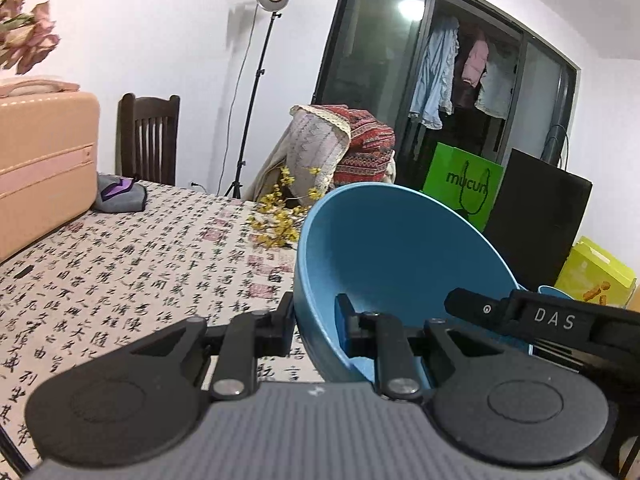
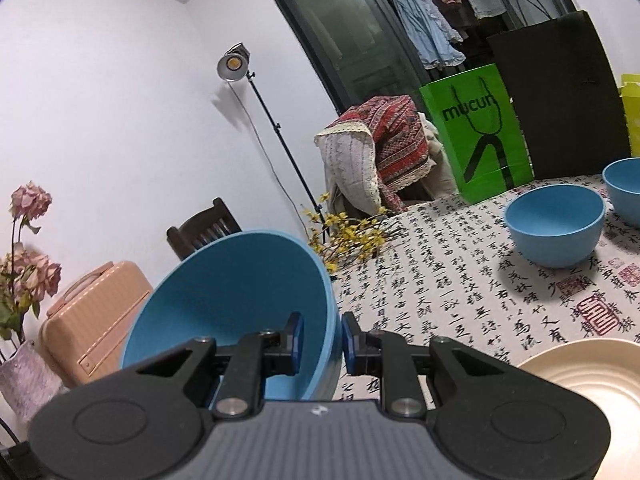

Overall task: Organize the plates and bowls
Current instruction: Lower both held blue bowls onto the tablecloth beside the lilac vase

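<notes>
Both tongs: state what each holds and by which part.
Both grip the same large blue bowl by its rim. Left tongs pinch the rim's left side; right tongs pinch the right side, one finger inside, one outside.

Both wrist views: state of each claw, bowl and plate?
Left claw: shut on big bowl's rim.
Right claw: shut on the opposite rim.
Big bowl: lifted, tilted, empty.
Small bowl: upright on table, empty.
Far bowl: upright, partly out of frame.
Cream plate: flat on table, empty.
Lamp: on.
</notes>
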A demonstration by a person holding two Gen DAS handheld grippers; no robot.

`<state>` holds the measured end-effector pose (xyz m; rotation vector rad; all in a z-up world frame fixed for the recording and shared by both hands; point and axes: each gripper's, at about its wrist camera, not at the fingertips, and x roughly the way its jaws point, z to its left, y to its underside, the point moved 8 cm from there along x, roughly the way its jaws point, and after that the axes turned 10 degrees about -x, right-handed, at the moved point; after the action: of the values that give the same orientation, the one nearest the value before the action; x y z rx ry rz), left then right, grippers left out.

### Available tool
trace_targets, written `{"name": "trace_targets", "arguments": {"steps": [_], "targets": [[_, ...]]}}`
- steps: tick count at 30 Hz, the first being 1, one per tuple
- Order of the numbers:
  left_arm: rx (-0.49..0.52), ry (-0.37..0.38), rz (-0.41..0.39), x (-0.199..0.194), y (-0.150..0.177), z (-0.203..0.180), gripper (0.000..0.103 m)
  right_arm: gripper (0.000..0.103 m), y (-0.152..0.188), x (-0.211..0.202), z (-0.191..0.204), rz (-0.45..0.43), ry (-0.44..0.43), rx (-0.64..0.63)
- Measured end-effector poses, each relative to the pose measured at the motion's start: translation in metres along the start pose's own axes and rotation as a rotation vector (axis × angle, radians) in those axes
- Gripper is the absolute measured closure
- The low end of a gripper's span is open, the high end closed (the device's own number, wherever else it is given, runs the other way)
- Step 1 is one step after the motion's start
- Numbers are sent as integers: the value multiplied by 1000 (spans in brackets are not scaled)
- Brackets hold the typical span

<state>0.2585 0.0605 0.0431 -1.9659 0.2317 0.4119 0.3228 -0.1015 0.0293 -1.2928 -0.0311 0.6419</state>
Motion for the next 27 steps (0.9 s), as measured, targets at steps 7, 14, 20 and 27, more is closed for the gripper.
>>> {"name": "trace_targets", "arguments": {"steps": [7, 14, 20, 27], "targets": [[-14, -25, 2, -8, 1, 21, 83, 83, 10, 5, 21, 19, -22, -18], [-23, -40, 0, -17, 2, 36, 83, 81, 19, 8, 37, 32, -36, -26], [-36, -51, -1, -21, 4, 47, 83, 81, 25, 10, 48, 37, -49, -32], [-41, -61, -3, -28, 6, 55, 83, 81, 29, 11, 57, 45, -60, -40]]}}
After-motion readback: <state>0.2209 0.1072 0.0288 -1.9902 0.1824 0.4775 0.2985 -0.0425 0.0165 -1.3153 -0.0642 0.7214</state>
